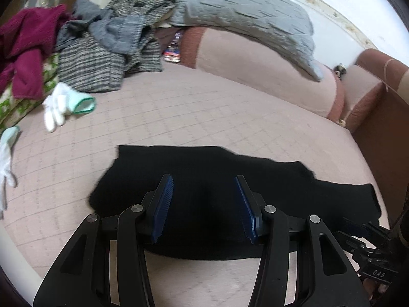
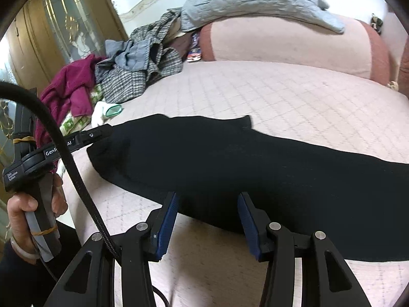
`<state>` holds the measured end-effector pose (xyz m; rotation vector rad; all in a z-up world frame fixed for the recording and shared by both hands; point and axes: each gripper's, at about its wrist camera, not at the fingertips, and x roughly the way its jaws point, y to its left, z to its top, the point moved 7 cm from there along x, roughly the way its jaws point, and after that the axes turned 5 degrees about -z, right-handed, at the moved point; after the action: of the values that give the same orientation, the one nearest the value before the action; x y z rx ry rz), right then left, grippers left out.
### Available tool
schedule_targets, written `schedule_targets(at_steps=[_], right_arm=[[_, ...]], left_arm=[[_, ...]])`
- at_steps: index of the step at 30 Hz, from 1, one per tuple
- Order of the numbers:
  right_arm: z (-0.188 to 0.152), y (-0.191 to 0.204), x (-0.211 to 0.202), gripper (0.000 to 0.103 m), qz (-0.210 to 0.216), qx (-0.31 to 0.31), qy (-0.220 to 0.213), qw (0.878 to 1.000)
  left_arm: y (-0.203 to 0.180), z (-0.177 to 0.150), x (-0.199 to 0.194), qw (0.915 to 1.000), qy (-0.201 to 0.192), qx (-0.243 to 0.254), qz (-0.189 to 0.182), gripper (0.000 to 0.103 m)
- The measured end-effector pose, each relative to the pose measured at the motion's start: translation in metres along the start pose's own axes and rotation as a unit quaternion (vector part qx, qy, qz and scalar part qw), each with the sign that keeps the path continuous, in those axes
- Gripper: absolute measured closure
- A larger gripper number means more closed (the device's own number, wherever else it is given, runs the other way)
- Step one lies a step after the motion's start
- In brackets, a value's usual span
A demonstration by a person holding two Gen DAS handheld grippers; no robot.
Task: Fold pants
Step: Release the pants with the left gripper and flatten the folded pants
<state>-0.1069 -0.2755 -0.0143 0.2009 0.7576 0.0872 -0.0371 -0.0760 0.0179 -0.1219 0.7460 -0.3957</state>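
Both sets of jaws parted, gripping nothing: left gripper (image 1: 204, 204) over the black pants (image 1: 204, 179), right gripper (image 2: 207, 220) at their near edge; pants folded flat, long dark band across the pink bedspread (image 1: 179, 107).

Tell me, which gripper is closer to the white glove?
Left. The left gripper sits over the black pants' end nearest the white glove; the right gripper is farther along them.

A heap of clothes (image 1: 107, 48), grey, striped and maroon, lies at the upper left of the pink bed (image 1: 204, 117). A white glove (image 1: 60, 106) lies below it. A grey pillow (image 1: 242, 15) rests on a pink bolster (image 1: 268, 76) at the top.
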Motion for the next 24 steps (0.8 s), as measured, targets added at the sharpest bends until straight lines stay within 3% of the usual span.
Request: schedule_targets(at_steps=[3, 11, 16, 19, 22, 24], right_arm=[[-0.001, -0.016, -0.009, 0.057, -0.01, 0.01, -0.004, 1.0], [-0.008, -0.068, -0.031, 0.057, -0.056, 0.036, 0.0, 0.998], [-0.019, -0.118, -0.054, 0.057, -0.111, 0.048, 0.01, 0.993], [-0.031, -0.158, -0.078, 0.057, -0.144, 0.07, 0.012, 0.987], [-0.046, -0.192, -0.096, 0.057, -0.166, 0.104, 0.013, 0.981], [-0.059, -0.218, -0.113, 0.057, -0.172, 0.142, 0.002, 0.975]], left_arm=[[-0.023, -0.001, 0.004, 0.9996, 0.001, 0.018, -0.021, 0.042], [-0.077, -0.016, 0.025, 0.9949, 0.038, 0.072, -0.06, 0.041], [-0.106, -0.028, 0.037, 0.9903, 0.059, 0.095, -0.082, 0.041], [-0.123, -0.037, 0.045, 0.9845, 0.085, 0.096, -0.119, 0.041], [-0.152, -0.049, 0.053, 0.9705, 0.125, 0.121, -0.167, 0.041], [-0.17, -0.052, 0.054, 0.9636, 0.13, 0.146, -0.182, 0.041]])
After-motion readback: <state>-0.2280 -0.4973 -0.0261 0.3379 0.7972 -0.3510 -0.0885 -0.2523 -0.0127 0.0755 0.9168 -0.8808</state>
